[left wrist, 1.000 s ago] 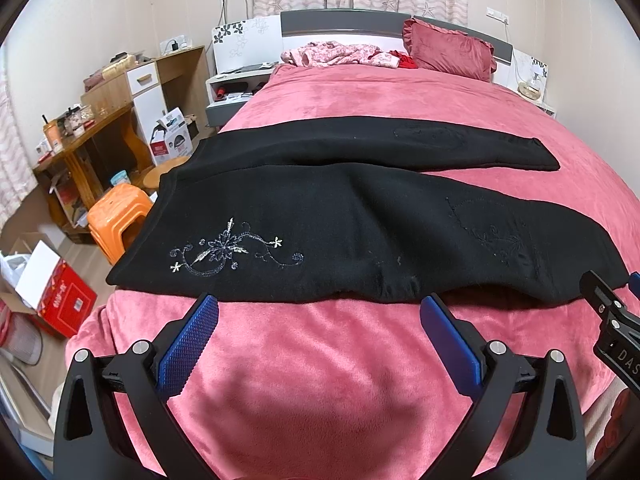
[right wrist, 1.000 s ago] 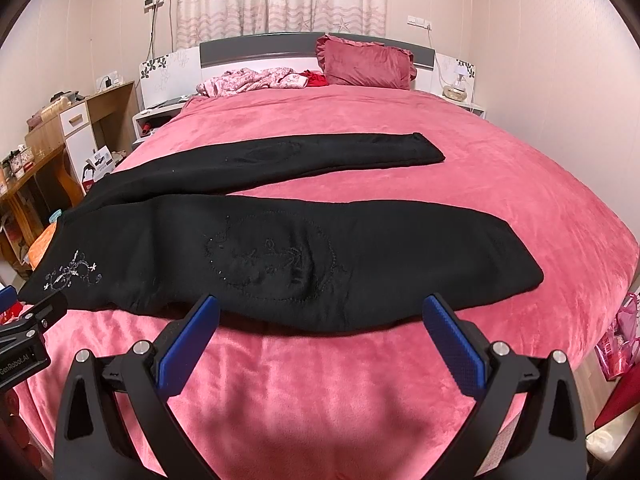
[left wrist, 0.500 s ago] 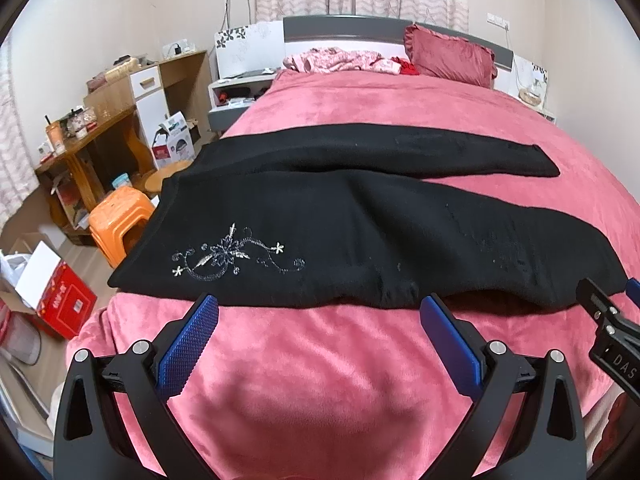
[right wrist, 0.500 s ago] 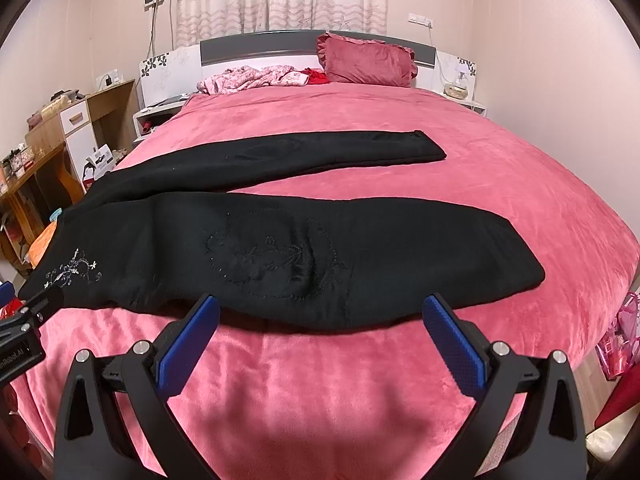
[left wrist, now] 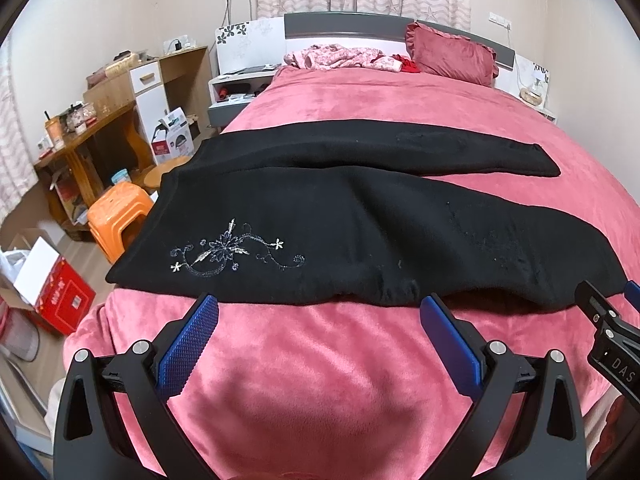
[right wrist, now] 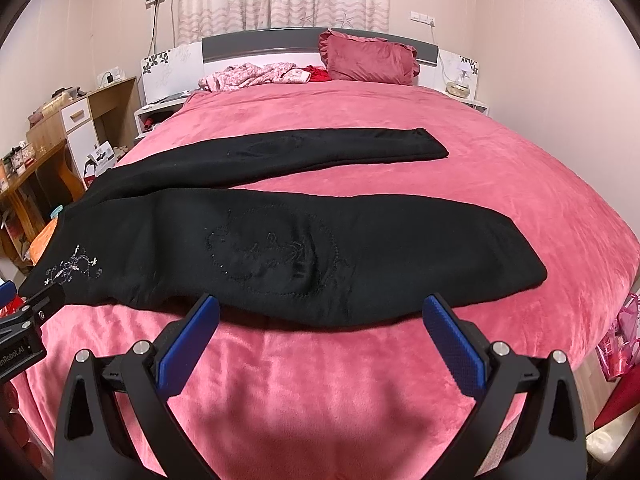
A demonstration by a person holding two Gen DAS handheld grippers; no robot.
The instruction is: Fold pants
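Observation:
Black pants (left wrist: 340,232) lie spread flat across a pink bed (left wrist: 320,380), waistband at the left, both legs running right and splayed apart. A silver floral embroidery (left wrist: 228,252) marks the hip. My left gripper (left wrist: 318,312) is open and empty, hovering just in front of the near edge of the pants by the hip. In the right wrist view the pants (right wrist: 300,248) also show; my right gripper (right wrist: 320,312) is open and empty just in front of the near leg's edge. The far leg (right wrist: 320,152) lies beyond.
A red pillow (right wrist: 368,58) and crumpled pink clothes (right wrist: 256,74) lie at the headboard. Left of the bed stand an orange stool (left wrist: 118,216), a wooden desk (left wrist: 92,136) and a red box (left wrist: 52,292) on the floor. A nightstand with a lamp (right wrist: 460,80) stands right.
Both grippers have moved slightly forward toward the near edge of the pants. The pants have not moved.

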